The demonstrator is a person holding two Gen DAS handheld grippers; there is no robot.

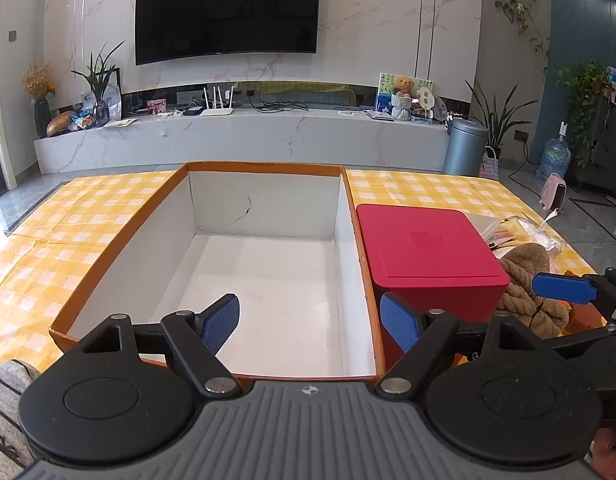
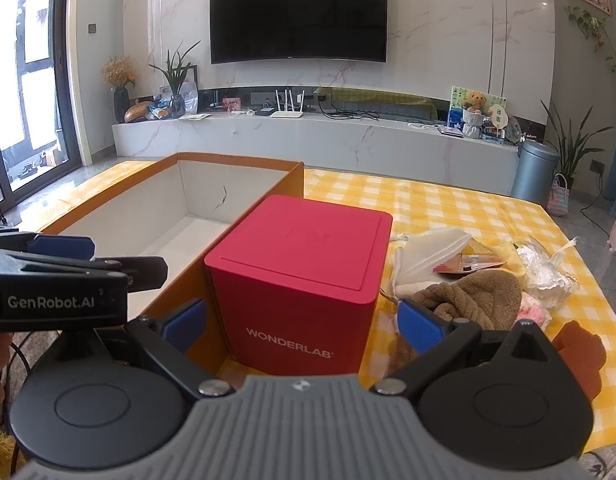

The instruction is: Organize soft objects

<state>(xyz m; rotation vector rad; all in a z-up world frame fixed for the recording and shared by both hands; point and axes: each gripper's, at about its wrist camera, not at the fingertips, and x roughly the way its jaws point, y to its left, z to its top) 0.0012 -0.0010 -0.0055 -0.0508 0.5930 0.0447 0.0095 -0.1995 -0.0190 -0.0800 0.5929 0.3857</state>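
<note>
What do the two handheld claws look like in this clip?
Both match: the left claw and the right claw have blue textured finger pads on black linkages, round black discs and a ribbed grey body. White "GenRobot.AI" lettering marks the left one's side.

The open box (image 1: 268,248) sits on the table (image 1: 88,224). Touching the box's right wall stands the cube (image 2: 304,276). Right of the cube, just beside it, lies the towel (image 2: 472,296), with a bag (image 2: 432,256) behind the towel and crumpled wrap (image 2: 544,272) farther right. Behind the box, well apart, runs the shelf (image 1: 244,136), with the TV (image 1: 228,8) on the wall above it.
</note>
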